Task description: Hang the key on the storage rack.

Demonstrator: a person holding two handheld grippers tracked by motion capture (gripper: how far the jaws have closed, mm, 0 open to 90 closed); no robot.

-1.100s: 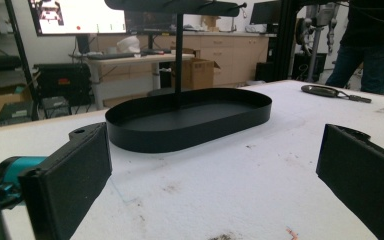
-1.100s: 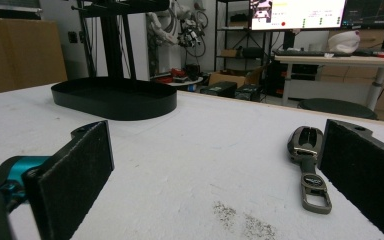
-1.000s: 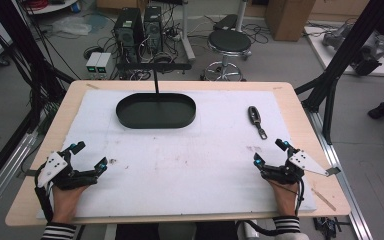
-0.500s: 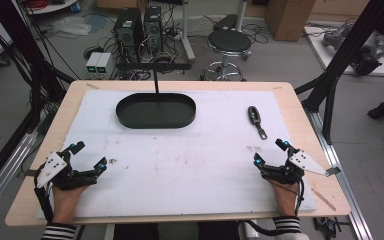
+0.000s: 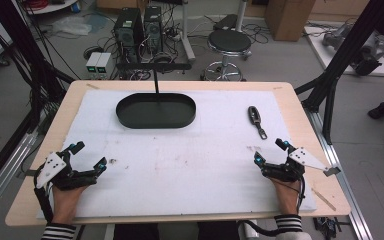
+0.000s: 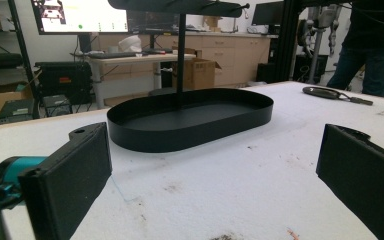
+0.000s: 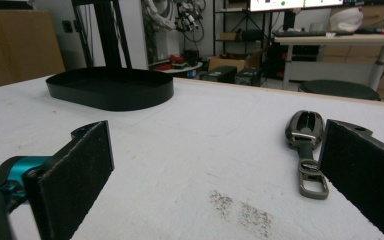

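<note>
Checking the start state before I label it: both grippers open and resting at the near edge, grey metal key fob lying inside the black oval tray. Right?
Not quite. The grey metal key fob lies on the white mat, to the right of the black oval tray and apart from it, as the high view shows. The left gripper and right gripper are open at the near edge.

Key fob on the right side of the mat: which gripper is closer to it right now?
Right. The right gripper rests open just on the near side of the key fob, which lies ahead by its right jaw. The left gripper sits open at the table's far left, across the mat.
</note>
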